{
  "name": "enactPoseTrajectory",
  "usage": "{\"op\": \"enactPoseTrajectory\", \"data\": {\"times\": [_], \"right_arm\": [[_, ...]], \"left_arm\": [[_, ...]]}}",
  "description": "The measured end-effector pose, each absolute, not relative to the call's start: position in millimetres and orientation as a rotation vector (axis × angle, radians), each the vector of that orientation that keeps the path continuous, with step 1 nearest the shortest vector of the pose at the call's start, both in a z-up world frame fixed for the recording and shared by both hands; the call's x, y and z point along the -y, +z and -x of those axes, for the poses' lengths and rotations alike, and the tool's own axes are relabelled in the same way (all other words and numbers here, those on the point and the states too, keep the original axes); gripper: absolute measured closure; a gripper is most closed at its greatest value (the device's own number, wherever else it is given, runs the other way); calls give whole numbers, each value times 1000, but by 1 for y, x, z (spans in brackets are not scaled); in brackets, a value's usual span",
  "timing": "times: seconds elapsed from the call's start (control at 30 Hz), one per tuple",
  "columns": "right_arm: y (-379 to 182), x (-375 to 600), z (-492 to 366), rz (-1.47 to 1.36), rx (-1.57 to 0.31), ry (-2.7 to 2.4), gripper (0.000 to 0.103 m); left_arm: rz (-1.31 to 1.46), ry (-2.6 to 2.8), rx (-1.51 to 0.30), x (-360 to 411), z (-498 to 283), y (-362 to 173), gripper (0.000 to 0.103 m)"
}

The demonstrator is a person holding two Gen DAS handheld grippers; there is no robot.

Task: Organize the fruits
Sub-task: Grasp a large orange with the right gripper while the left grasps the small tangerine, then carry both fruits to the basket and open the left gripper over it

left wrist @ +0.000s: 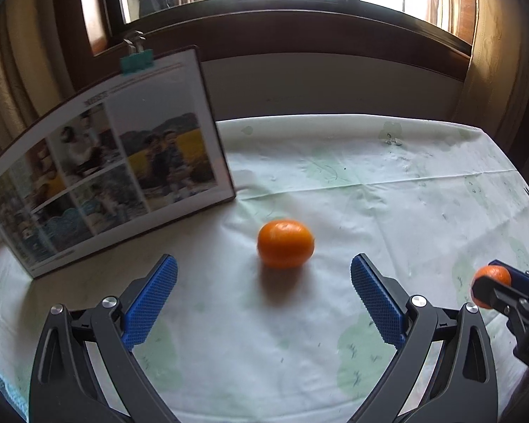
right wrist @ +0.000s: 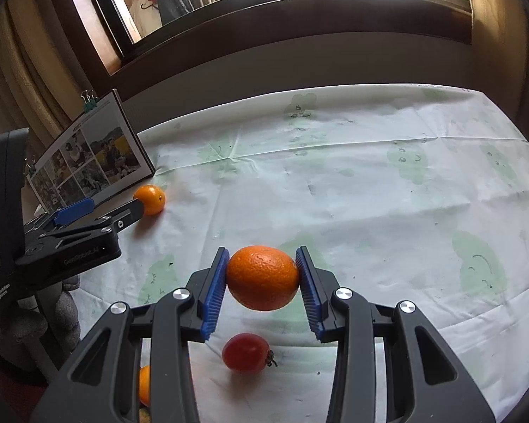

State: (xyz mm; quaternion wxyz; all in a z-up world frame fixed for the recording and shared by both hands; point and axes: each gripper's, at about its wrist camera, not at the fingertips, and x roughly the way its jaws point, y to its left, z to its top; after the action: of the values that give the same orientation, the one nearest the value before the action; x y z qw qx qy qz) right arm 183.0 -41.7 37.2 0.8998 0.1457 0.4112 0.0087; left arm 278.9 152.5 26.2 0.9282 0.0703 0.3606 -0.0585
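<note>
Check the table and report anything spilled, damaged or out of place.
Nothing spilled or damaged. The tablecloth is creased with faint printed marks. The red fruit and loose orange lie scattered; the right gripper holds another orange.

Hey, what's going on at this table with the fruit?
A person is sorting fruit with two handheld grippers on a cloth-covered table. The right gripper is shut on an orange, held above the cloth. The left gripper is open, its fingers on either side of a second orange lying near a propped photo board. A small red fruit sits on the cloth under the right gripper.
</note>
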Motion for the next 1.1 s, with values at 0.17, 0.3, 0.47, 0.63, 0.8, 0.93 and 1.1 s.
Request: {"op": "enactPoseTrajectory", "data": {"times": [0.17, 0.3, 0.47, 0.63, 0.8, 0.93, 1.1], "right_arm": [[34, 45, -186, -307, -861, 8, 63], [33, 44, -188, -307, -866, 6, 63], [31, 43, -189, -303, -871, 7, 63], [33, 43, -189, -304, -865, 8, 63], [39, 42, -186, -307, -848, 15, 63], [49, 41, -182, -311, -826, 28, 63], [65, 36, -174, -310, -790, 60, 63]], "left_arm": [[-125, -152, -799, -147, -303, 16, 19], [-143, -166, -821, -141, -312, 6, 30], [-149, -185, -835, -136, -317, -1, 50], [-146, -196, -834, -135, -314, 0, 59], [-147, -194, -824, -137, -300, 4, 59], [-154, -177, -802, -139, -279, 14, 59], [-143, -149, -753, -147, -249, 34, 59]]}}
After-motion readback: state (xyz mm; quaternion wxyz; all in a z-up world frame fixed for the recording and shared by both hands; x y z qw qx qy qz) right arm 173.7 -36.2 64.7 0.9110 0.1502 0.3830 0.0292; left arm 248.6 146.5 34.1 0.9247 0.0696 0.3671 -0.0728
